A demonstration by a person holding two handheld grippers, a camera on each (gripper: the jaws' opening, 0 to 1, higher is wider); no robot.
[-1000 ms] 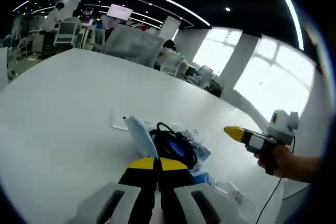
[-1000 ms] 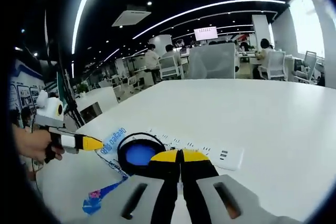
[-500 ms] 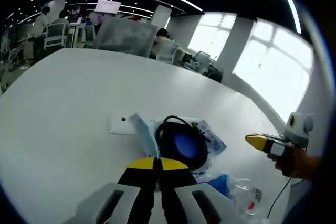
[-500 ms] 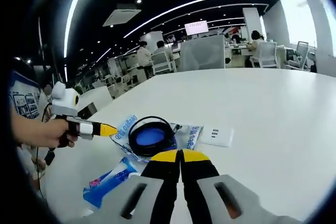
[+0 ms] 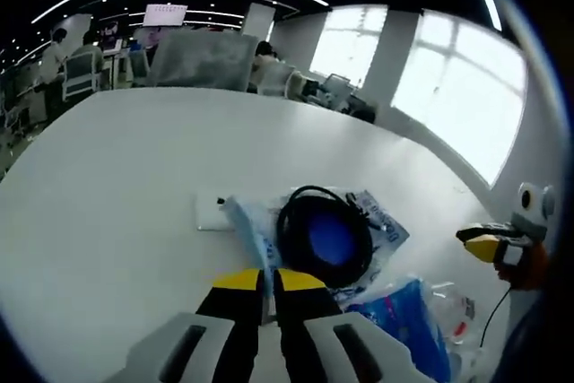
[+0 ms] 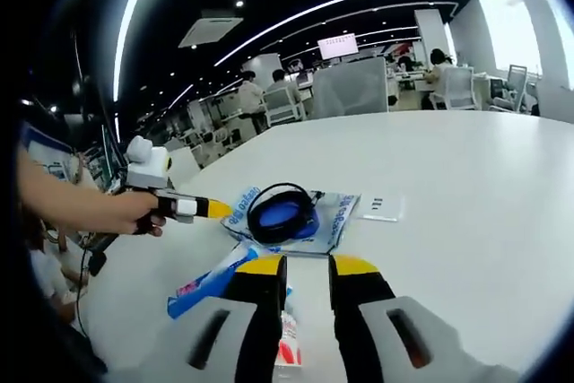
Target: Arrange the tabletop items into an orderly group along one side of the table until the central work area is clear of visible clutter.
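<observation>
A black cable coil around a blue disc (image 5: 325, 235) (image 6: 282, 213) lies on a clear packet with blue print (image 6: 334, 221). A white block (image 5: 211, 214) (image 6: 381, 208) sits beside it on the white table (image 5: 108, 177). A blue packet (image 5: 408, 320) (image 6: 211, 280) and a clear bottle with a red label (image 5: 453, 307) (image 6: 287, 338) lie nearer the edge. My left gripper (image 5: 269, 282) (image 6: 215, 209) is shut, just short of a pale blue strip (image 5: 249, 230). My right gripper (image 6: 307, 266) (image 5: 480, 244) stands open, and the bottle shows in the gap between its jaws.
The table stretches wide and bare beyond the pile. Office chairs (image 5: 202, 60) and seated people (image 6: 256, 96) are at its far side. A hand (image 6: 117, 213) holds the left gripper, with a black cord (image 6: 90, 262) hanging near the table's edge.
The right gripper's jaws have gone from shut to open, and the bottle now shows between them. In the right gripper view the left gripper has come closer to the pile.
</observation>
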